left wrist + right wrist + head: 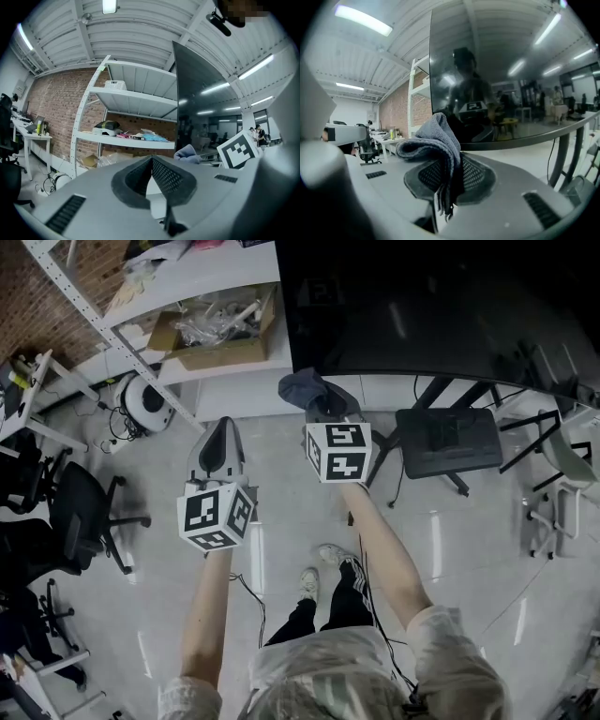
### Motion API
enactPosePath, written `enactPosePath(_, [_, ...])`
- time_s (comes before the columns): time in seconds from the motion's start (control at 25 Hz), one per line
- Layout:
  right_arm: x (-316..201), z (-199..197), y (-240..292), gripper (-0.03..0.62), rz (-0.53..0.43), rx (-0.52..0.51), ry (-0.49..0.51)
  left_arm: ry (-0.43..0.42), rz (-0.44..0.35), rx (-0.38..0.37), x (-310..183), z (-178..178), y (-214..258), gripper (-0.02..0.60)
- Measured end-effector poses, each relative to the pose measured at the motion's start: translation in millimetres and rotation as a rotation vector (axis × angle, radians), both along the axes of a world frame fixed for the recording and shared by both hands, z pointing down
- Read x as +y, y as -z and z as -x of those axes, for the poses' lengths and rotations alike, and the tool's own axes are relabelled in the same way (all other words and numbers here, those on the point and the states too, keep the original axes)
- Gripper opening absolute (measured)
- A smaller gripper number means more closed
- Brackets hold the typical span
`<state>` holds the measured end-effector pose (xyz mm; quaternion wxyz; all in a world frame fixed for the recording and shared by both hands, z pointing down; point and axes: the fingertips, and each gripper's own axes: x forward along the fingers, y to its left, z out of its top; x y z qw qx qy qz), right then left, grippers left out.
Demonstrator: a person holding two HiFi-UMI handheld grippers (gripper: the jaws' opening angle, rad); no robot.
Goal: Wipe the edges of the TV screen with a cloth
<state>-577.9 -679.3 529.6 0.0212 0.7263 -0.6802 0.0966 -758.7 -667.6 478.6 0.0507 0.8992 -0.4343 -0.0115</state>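
Head view: right gripper [325, 407] points at the TV screen [441, 306], with a gray cloth [305, 387] bunched at its tips, right under the screen's lower left corner. Left gripper [223, 430] is alongside, off to the left and clear of the screen.

Left gripper view: jaws pressed together with nothing between them. The screen shows edge-on at right, with a shelf rack [131, 98] behind.

Right gripper view: jaws clamped on the cloth, which flops over to the left. The screen's bottom edge is close behind it; contact can't be told.
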Motion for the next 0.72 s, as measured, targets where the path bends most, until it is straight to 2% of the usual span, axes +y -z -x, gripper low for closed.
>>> enactPosePath(0.16, [15, -33, 1, 0.063, 0.008, 0.046, -0.051, -0.029, 0.017, 0.025, 11, -22, -7, 0.014])
enactPosePath(0.36, [37, -87, 3, 0.063, 0.031, 0.042, -0.088, -0.041, 0.049, 0.064, 28, -66, -12, 0.014])
enactPosePath(0.52, [62, -137, 1, 0.063, 0.042, 0.035, -0.077, -0.045, 0.048, 0.067, 56, -124, -12, 0.014])
enactPosePath(0.72, [88, -210, -2, 0.063, 0.032, 0.063, -0.047, -0.051, 0.022, 0.076, 91, -216, -14, 0.014])
